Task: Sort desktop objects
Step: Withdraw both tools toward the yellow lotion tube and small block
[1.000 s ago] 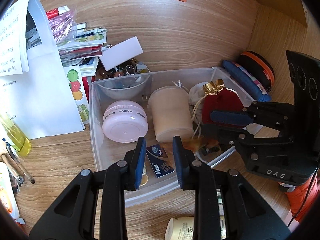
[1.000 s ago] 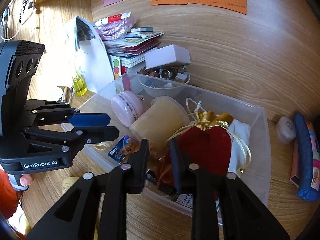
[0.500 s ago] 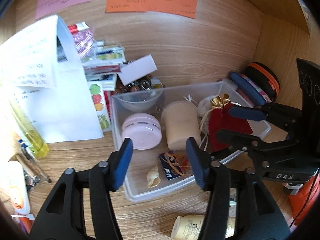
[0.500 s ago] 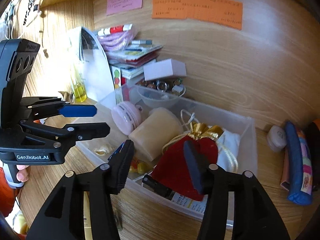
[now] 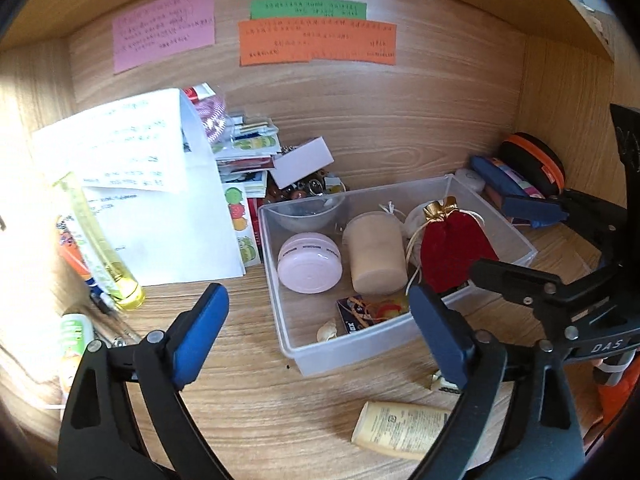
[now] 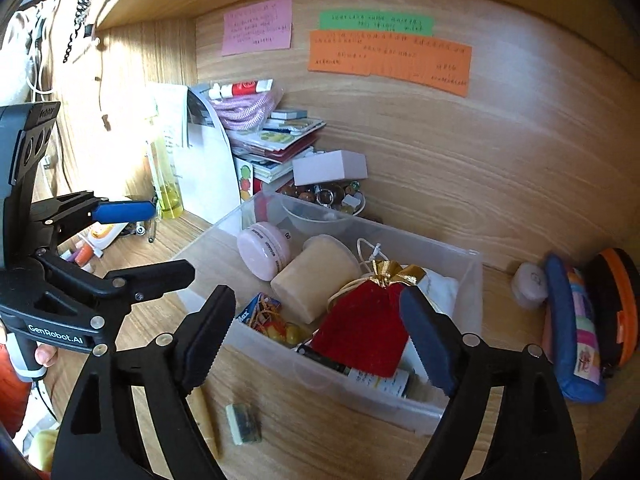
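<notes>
A second ago both tools were nearly shut, low inside the clear bin [image 5: 496, 216]. Now the left tool [image 5: 320, 328] and right tool [image 6: 316, 336] have lifted back above its near rim, jaws opening wide with nothing gripped. The red pouch [image 6: 364, 328] lies in the bin beside the beige jar [image 5: 376, 256] and pink jar [image 5: 310, 262], on the table [image 5: 248, 392].

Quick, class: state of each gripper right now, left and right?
Left gripper: jaws opening, wide apart, holding nothing.
Right gripper: jaws opening, holding nothing; the red pouch lies beyond them in the clear bin.
</notes>
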### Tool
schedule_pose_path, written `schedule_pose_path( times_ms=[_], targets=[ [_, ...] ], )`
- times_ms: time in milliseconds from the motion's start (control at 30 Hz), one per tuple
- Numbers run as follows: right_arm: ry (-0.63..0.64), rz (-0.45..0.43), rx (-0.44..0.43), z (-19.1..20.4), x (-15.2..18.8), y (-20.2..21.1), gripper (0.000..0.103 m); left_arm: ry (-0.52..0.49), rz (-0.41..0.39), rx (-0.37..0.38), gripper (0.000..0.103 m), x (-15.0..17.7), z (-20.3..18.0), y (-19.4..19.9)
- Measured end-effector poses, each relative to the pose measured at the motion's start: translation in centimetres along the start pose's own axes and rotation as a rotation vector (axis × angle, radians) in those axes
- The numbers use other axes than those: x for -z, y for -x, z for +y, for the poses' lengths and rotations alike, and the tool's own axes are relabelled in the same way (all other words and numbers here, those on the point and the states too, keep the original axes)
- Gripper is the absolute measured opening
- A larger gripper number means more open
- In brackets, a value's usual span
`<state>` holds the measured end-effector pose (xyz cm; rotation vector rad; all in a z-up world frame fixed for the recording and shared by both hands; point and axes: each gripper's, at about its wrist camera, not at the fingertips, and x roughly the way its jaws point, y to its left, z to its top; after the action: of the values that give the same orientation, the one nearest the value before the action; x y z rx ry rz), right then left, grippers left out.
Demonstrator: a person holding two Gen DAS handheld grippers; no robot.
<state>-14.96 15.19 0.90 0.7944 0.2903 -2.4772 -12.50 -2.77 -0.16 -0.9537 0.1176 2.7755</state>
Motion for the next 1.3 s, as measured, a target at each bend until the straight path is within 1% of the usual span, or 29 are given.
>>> schedule_pose_path(
  times_ms=[267,433,567,667,733,767,867,1067,1267,1300],
  targets=[
    [-0.014,-0.029,0.010,0.4,1.2,3.0,0.083,0.010,0.010,0.001,0.094,1.3,-0.6,1.9],
    [-0.012,-0.030,0.011,0.6,2.3,4.2,0.083,0.016,0.022,0.006,0.094,2.5,-0.9,2.7],
    [-0.019,-0.010,0.008,0.5,3.4,4.5,0.083,0.016,0.039,0.005,0.094,3.4,-1.3,3.1],
    [-0.028,0.011,0.005,0.3,4.2,4.4,0.083,0.014,0.052,0.023,0.095,4.3,-1.8,3.3],
    [-0.038,0.025,0.003,0.1,4.7,4.3,0.083,0.010,0.064,0.030,0.099,4.9,-2.2,3.4],
    [-0.044,0.031,0.002,0.0,5.0,4.3,0.083,0.006,0.068,0.032,0.099,5.2,-2.4,3.4],
    [-0.063,0.051,-0.001,-0.5,5.7,4.1,0.083,0.002,0.089,0.032,0.099,6.2,-3.1,3.1],
    [-0.083,0.090,-0.008,-1.1,7.0,3.3,0.083,0.091,0.159,0.039,0.099,7.6,-3.9,1.0],
    [-0.064,0.127,-0.012,-0.7,7.7,2.0,0.083,0.121,0.217,-0.028,0.099,8.9,-4.7,-1.2],
    [-0.056,0.132,-0.011,-0.6,7.8,1.8,0.083,0.139,0.214,-0.023,0.099,9.2,-4.5,-1.3]
  ],
)
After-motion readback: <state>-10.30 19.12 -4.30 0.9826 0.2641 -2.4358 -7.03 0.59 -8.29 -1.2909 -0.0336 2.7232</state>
